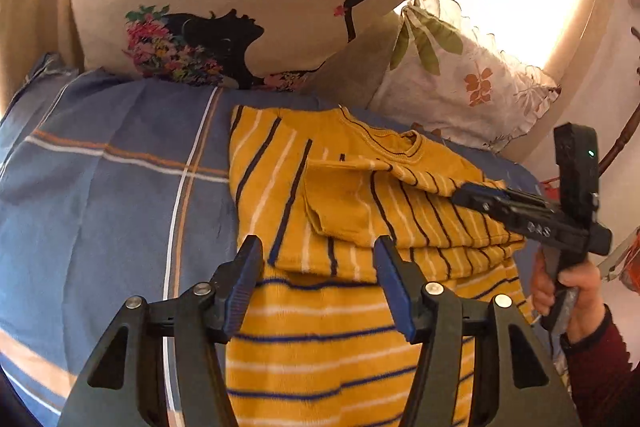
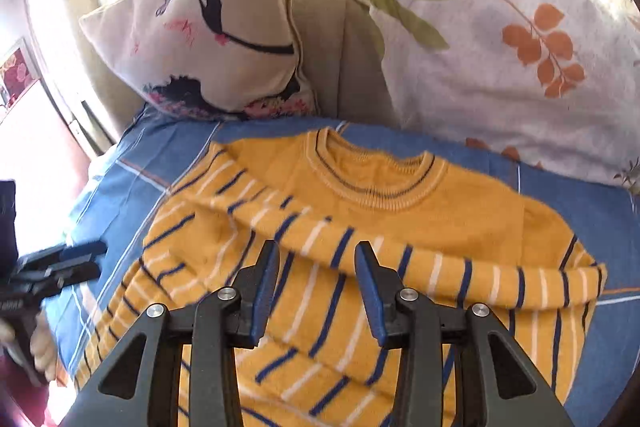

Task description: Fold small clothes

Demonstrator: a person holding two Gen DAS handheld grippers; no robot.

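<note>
Open left gripper (image 1: 318, 247) above folded yellow striped sweater (image 1: 360, 195).

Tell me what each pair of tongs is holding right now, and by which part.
Nothing is held. The left tongs and the right tongs both stand open above the yellow striped sweater, which lies on the blue bedsheet with its sleeves folded across.

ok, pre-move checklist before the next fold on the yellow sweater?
1. left gripper fingers apart, nothing pinched: ok.
2. right gripper fingers apart, no cloth between them: ok.
3. Both sleeves folded in across the sweater chest: ok.
4. Collar flat, facing the pillows: ok.
5. Sweater fully on the blue sheet: ok.
6. Bottom hem lies straight: cannot tell, out of frame.
</note>
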